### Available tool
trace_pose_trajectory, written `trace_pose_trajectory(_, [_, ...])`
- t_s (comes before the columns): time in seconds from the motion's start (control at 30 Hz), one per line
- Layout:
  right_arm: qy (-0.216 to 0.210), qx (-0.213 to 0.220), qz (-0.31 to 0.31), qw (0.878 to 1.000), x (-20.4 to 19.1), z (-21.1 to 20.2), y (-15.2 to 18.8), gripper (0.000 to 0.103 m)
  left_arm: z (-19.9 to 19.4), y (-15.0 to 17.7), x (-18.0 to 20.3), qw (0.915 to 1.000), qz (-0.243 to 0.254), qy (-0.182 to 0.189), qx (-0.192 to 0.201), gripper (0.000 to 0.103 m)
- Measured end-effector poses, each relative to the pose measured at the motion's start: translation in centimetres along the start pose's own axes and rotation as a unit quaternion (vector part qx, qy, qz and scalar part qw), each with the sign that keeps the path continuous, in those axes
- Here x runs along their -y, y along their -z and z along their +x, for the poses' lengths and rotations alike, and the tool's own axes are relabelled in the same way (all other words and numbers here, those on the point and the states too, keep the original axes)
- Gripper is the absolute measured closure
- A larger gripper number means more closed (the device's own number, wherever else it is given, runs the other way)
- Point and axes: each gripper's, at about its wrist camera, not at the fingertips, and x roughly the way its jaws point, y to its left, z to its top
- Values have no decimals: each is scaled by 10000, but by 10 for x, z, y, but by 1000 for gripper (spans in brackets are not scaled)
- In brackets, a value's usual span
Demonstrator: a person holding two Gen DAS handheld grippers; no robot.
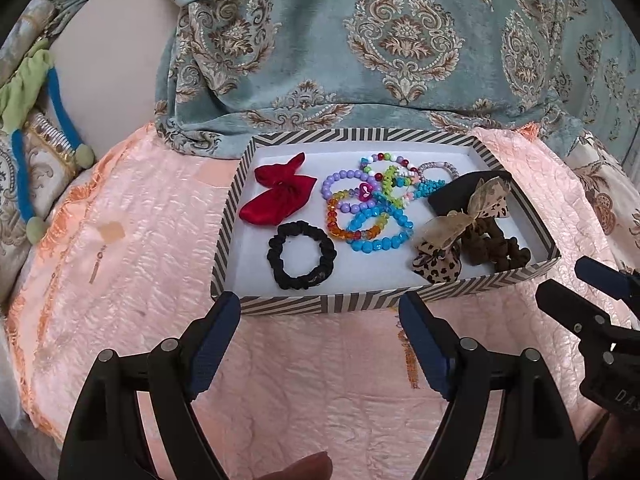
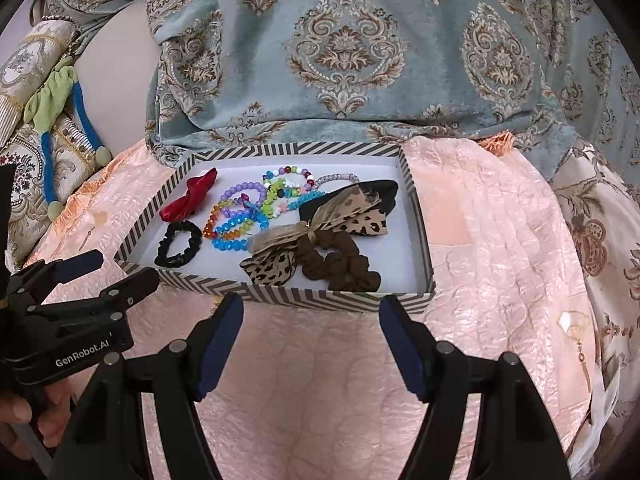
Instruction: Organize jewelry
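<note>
A striped box (image 1: 280,306) (image 2: 280,294) sits on a pink quilt and holds a red bow (image 1: 278,194) (image 2: 188,198), a black scrunchie (image 1: 301,255) (image 2: 178,244), several beaded bracelets (image 1: 372,208) (image 2: 248,216), a leopard bow (image 1: 452,236) (image 2: 320,224) and a brown scrunchie (image 1: 496,248) (image 2: 340,262). My left gripper (image 1: 320,344) is open and empty just in front of the box. My right gripper (image 2: 312,344) is open and empty, also in front of the box. Each shows at the edge of the other's view.
The pink quilt (image 1: 120,280) (image 2: 500,240) covers the surface. A blue patterned cloth (image 1: 360,40) (image 2: 360,40) hangs behind the box. A blue and green cord (image 1: 24,140) (image 2: 60,112) lies at the left. A small earring (image 2: 576,336) lies on the quilt at the right.
</note>
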Motion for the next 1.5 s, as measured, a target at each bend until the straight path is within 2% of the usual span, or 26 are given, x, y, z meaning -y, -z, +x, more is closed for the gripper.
trace_pose_trajectory(1.5, [46, 1, -16, 10000, 0, 0, 2, 30, 2, 2, 2, 9999, 61, -92, 1, 36])
